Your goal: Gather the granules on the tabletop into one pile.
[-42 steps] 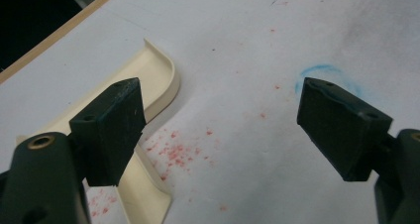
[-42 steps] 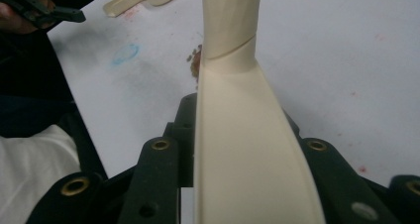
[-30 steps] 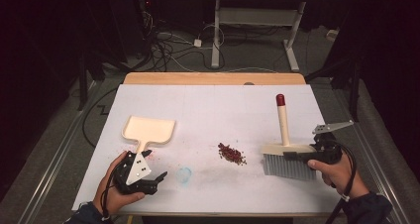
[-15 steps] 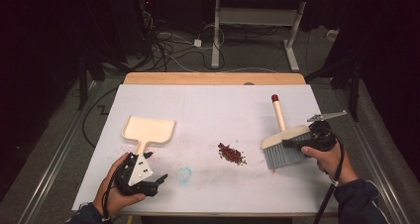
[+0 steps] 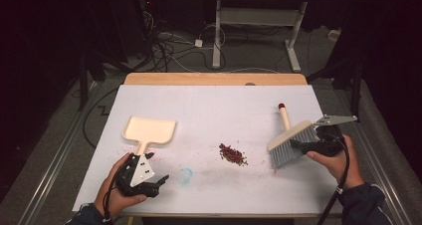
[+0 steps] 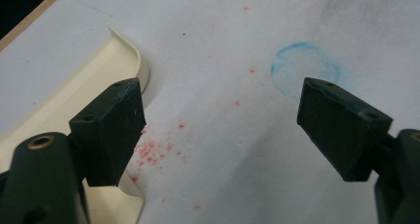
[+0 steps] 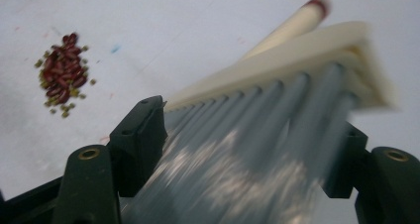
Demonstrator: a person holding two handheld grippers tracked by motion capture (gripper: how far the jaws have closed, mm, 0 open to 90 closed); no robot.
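Tipped over since a second ago, the cream-backed hand brush with grey bristles (image 5: 292, 144) now leans toward the white paper-covered table's (image 5: 219, 110) right edge instead of standing upright, its red-tipped handle pointing to the far edge. From the high view, the right gripper (image 5: 303, 146) has just been opening its jaws, the bristles between them. The left gripper (image 5: 158, 181) rests near the near left corner, beside the cream plastic dustpan (image 5: 149, 131); a small pile of dark red beans (image 5: 232, 154) lies mid-table.

In the left gripper view the jaws stand wide apart over bare paper, the dustpan (image 6: 64, 100) just beside one.

In the right gripper view the blurred bristles (image 7: 247, 149) sit loosely between parted jaws. They look soft and yielding; the stiff, light handle seems the better hold. No writing is readable.
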